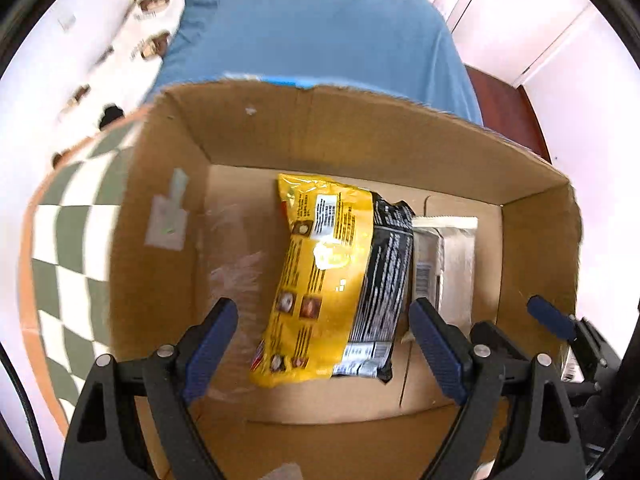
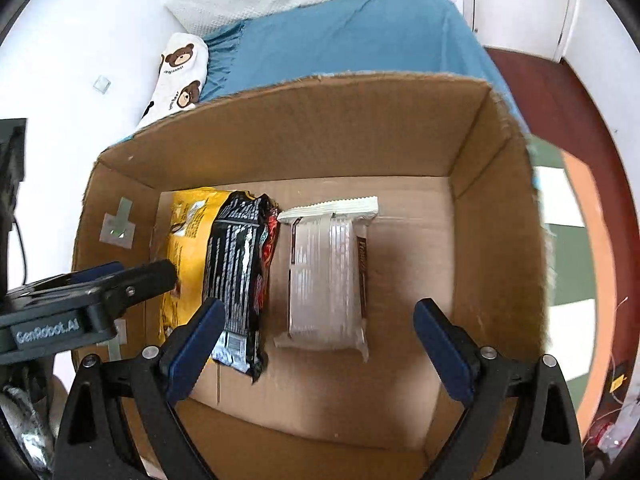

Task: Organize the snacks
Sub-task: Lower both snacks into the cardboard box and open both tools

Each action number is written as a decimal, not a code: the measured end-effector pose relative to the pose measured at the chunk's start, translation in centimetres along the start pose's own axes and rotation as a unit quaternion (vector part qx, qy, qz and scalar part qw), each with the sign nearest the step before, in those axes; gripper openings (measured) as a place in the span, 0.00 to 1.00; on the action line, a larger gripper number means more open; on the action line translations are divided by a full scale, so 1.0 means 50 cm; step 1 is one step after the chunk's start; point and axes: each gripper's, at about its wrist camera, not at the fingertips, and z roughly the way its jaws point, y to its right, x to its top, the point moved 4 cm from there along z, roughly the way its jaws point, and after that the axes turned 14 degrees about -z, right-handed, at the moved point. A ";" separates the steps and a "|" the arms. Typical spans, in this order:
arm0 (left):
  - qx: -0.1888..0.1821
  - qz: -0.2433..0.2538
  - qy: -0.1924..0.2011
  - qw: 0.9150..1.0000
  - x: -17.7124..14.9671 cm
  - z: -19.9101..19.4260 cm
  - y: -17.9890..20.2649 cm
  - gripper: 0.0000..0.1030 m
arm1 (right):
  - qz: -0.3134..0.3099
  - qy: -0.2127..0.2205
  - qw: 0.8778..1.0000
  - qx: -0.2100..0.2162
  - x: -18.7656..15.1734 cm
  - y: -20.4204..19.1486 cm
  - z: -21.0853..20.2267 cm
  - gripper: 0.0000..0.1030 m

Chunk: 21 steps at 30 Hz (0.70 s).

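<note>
Now both your grippers point down into the open cardboard box (image 2: 304, 136), which sits on a checkered green-and-white mat (image 1: 72, 248) with an orange border.

Your left gripper (image 1: 324, 344) stands wide, nothing between its blue pads. It hangs over the yellow snack bag (image 1: 320, 280), whose lower end shows between the fingers, but the pads are apart from it on either side. From the right wrist view the left gripper enters at the left edge, over the box's left wall.

Your right gripper (image 2: 320, 344) stands wide too, and empty. The white snack pack (image 2: 326, 276) lies flat on the box floor between and just ahead of its fingers, not touched by either pad.

Three snacks lie side by side on the box floor, long axes running front to back:
- yellow snack bag, leftmost, leaning over the edge of the next one
- black snack packet (image 2: 240, 276), in the middle, tilted up on its side against the yellow bag
- white snack pack, to the right, just beside the black packet with a narrow strip of cardboard between them

The right part of the box floor is bare cardboard. A patch of tape (image 2: 118, 226) sticks to the left inner wall.

Beyond the box: a blue cloth (image 2: 352, 40), and a white fabric printed with bears (image 2: 182, 74) to its left.
</note>
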 end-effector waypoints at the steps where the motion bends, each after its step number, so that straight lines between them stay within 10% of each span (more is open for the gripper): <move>1: 0.002 0.003 0.010 1.000 -0.011 -0.013 0.001 0.85 | -0.003 0.007 1.000 -0.005 -0.017 -0.002 -0.018 0.94; 21: -0.039 0.041 0.161 0.985 -0.247 -0.286 -0.003 0.85 | -0.019 0.121 0.989 -0.079 -0.195 -0.070 -0.346 0.94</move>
